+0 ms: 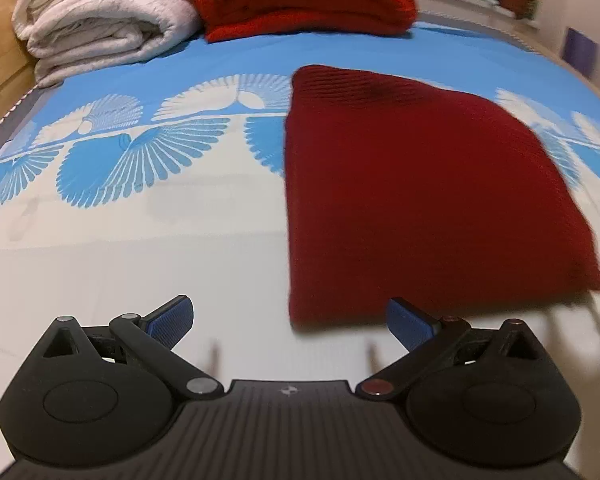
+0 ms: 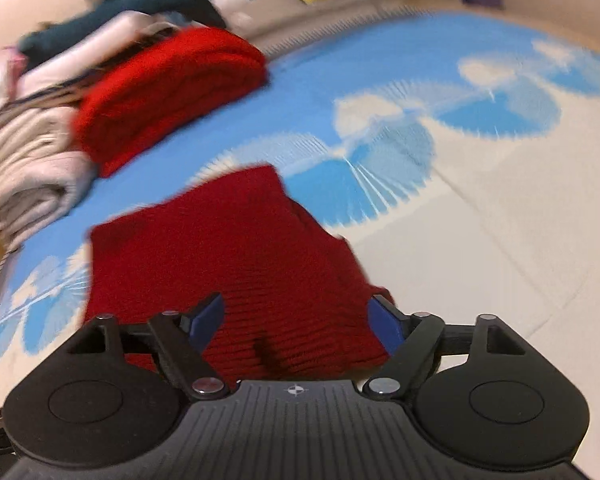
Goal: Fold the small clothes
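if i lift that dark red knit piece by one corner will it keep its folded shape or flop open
The dark red knit would probably flop: it lies flat and limp on the bedsheet, following the surface. Its ribbed weave looks grippy, so it should not slip easily. It seems light, though layers folded under could slide apart if lifted by one corner.

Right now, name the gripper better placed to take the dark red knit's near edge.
Right. The right gripper hangs open directly over the dark red knit; the left gripper is open mostly over bare bedspread.
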`<state>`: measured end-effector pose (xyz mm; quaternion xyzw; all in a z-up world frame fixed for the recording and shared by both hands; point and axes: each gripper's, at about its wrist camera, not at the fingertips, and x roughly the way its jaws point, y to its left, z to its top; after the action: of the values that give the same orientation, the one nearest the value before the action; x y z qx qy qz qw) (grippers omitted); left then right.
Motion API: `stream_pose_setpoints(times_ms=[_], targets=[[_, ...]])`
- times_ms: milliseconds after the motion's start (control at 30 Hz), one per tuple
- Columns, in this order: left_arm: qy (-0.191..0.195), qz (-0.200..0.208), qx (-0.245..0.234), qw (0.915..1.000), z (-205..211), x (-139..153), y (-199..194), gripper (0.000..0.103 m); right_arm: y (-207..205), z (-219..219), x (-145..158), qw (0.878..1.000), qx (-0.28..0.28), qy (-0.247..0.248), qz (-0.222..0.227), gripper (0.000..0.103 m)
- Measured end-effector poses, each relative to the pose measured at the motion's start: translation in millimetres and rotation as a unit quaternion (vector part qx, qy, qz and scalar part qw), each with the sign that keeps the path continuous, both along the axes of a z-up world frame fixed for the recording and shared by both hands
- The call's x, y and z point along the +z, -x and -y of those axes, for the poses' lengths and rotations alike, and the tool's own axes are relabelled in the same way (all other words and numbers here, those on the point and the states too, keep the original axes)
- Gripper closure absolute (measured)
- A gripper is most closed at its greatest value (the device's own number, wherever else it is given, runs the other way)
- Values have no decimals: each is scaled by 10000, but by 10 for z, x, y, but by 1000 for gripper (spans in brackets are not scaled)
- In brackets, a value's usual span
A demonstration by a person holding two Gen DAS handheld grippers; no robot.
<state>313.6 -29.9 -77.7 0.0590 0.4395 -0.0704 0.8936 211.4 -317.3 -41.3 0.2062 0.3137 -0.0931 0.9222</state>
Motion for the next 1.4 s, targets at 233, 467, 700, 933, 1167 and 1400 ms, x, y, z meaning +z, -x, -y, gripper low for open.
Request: stream_pose_setpoints(times_ms=[233,467,700,933,1167,1400], targets=[[238,273,73,9993,-112,232,1060,0,1035,-499,-24,9947,476,760,503,9],[-132,225,-251,9993,8,-155,1550,0,1192,-688,-246,9914,896,958,-12,9],[-92,261,-224,9994,23,-283,1468,0,1029,-684,-379,9893,777,1176,-370,9],[16,258,-231,9994,96,-234,1279,0,892,-724,-477,9857,771,1400,-528,9],[188,320,1,9993,66,-154,1187,0,835,-705,-522,9863,735,1342,-620,9],[64,368,-27,9993,72,-169,1209,0,842,-705,-524,9861,760,1332,-633,9]])
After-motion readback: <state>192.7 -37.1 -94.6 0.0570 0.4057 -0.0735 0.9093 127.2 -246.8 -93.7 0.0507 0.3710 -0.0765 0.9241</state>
